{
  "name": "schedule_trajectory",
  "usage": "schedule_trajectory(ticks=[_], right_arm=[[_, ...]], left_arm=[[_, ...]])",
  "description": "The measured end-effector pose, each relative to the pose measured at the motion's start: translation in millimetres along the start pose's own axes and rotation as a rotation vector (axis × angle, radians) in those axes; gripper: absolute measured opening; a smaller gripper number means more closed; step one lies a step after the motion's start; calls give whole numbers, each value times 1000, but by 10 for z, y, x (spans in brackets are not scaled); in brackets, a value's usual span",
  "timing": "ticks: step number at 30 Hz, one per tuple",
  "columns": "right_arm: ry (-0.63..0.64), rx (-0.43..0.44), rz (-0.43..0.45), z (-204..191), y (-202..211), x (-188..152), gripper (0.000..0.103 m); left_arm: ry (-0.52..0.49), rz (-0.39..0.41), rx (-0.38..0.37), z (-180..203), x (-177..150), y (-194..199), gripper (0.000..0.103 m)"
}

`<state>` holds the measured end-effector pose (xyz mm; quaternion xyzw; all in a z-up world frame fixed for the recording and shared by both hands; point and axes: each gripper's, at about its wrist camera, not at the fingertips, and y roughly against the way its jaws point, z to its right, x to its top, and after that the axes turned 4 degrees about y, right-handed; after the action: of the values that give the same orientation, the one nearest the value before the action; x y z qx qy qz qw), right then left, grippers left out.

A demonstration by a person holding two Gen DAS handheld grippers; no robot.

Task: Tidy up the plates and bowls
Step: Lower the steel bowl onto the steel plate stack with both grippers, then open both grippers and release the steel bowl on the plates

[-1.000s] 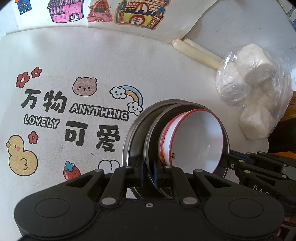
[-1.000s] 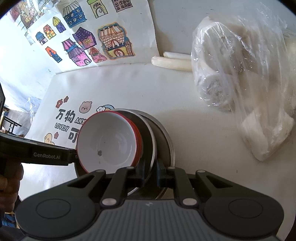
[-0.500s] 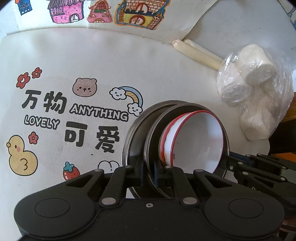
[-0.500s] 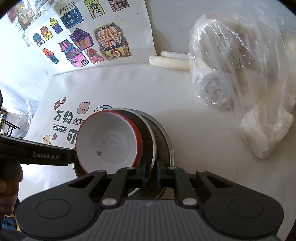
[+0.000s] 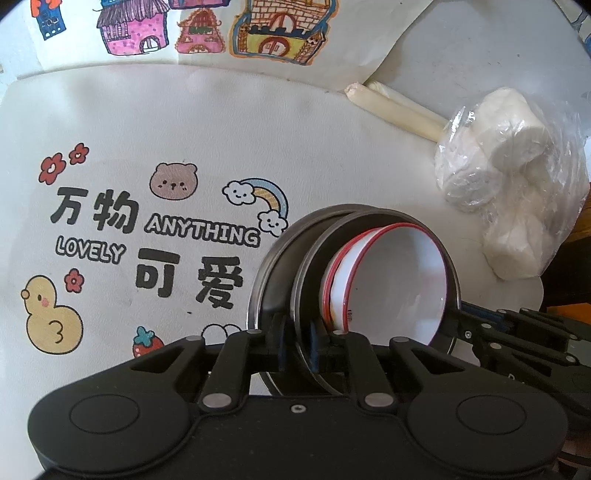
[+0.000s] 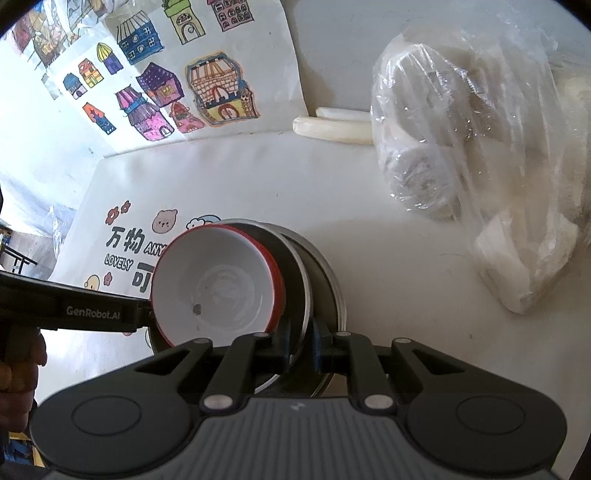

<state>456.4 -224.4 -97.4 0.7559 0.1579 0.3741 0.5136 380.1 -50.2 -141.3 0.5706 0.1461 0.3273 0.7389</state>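
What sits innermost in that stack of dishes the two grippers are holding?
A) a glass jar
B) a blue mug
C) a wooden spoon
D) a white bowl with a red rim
D: a white bowl with a red rim nests inside the dark metal plates.

White table with printed cream mat, house drawing, bagged white lumps.

My left hand-held gripper pinches the rim of the upper metal plate, tilted above a second metal plate. Two white, red-rimmed bowls nest inside it. My right hand-held gripper reaches in from the right. Below lies a cartoon-printed cloth; a plastic bag sits far right.
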Motion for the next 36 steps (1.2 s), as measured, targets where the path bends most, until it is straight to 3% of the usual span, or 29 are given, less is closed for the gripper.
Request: schedule_trajectory(ticks=[10, 18, 24, 26, 28, 36], right_arm=[[-28, -19, 18, -3, 48, -43, 23], [-44, -39, 24, -25, 71, -83, 27], [-64, -62, 36, -17, 112, -137, 41], [-71, -67, 38, -5, 127, -150, 44], [-76, -75, 41, 1, 148, -168, 45], [-84, -72, 56, 14, 233, -243, 55]], left_arm=[[-10, 23, 41, 35, -10, 45, 23], [-8, 31, 57, 65, -24, 69, 24], [-8, 35, 64, 81, -34, 81, 26], [-10, 42, 77, 94, -41, 90, 36], [-21, 56, 129, 106, -55, 99, 58], [-19, 100, 160, 110, -101, 193, 73]])
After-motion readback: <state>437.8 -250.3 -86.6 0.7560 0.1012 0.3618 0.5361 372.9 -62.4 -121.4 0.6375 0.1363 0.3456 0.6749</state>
